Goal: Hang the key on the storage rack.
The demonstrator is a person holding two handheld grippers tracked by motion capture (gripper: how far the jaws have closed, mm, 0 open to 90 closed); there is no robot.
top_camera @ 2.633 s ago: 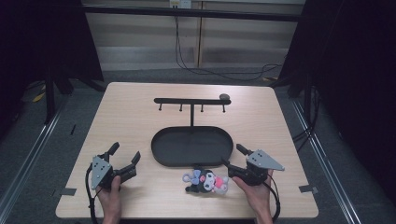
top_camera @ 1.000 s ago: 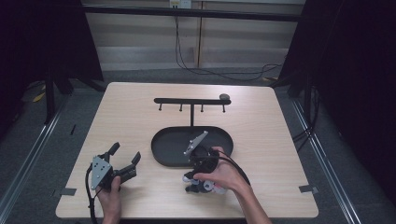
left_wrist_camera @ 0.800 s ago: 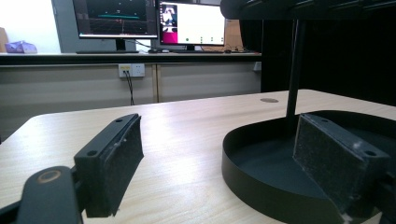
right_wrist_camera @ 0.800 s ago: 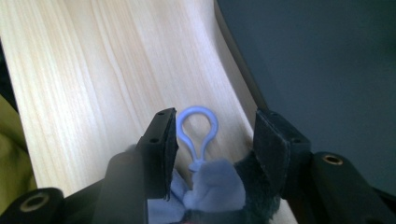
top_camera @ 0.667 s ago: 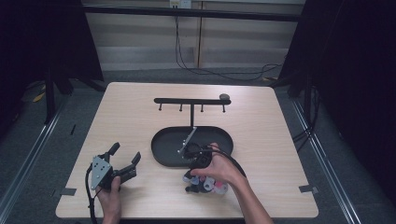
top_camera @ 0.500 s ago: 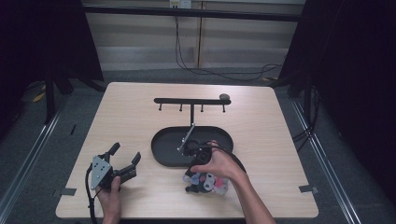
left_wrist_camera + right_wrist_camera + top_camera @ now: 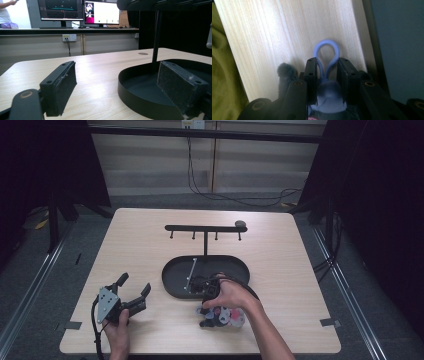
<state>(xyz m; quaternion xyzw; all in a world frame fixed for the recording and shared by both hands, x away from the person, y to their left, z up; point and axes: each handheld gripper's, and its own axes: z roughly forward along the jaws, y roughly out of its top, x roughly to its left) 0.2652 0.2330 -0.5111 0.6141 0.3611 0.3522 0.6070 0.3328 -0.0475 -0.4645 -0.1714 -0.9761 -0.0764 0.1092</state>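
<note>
A small heap of colourful charms [image 7: 227,316] lies near the table's front edge, just in front of a black oval tray [image 7: 175,285]. My right gripper [image 7: 207,307] points down into that heap under the person's hand. In the right gripper view a blue charm with a rubbery loop [image 7: 327,48] sits between the jaws of the right gripper [image 7: 326,61]. They have just been closing, and the pads now press its blue body. A dark fuzzy charm [image 7: 285,72] lies beside it. My left gripper [image 7: 134,284] rests at the front left, open and empty, facing the tray [image 7: 135,75].
A black T-shaped rack with several hooks [image 7: 205,228] rises from the tray's far side; its post [image 7: 156,37] stands behind the left gripper [image 7: 117,70]. Bare wood lies between the left gripper and the tray. Monitors stand on a desk beyond the table.
The right hand came in from the table's right side to the heap of charms, tipped its gripper downward and sank onto them. The left hand kept still.
</note>
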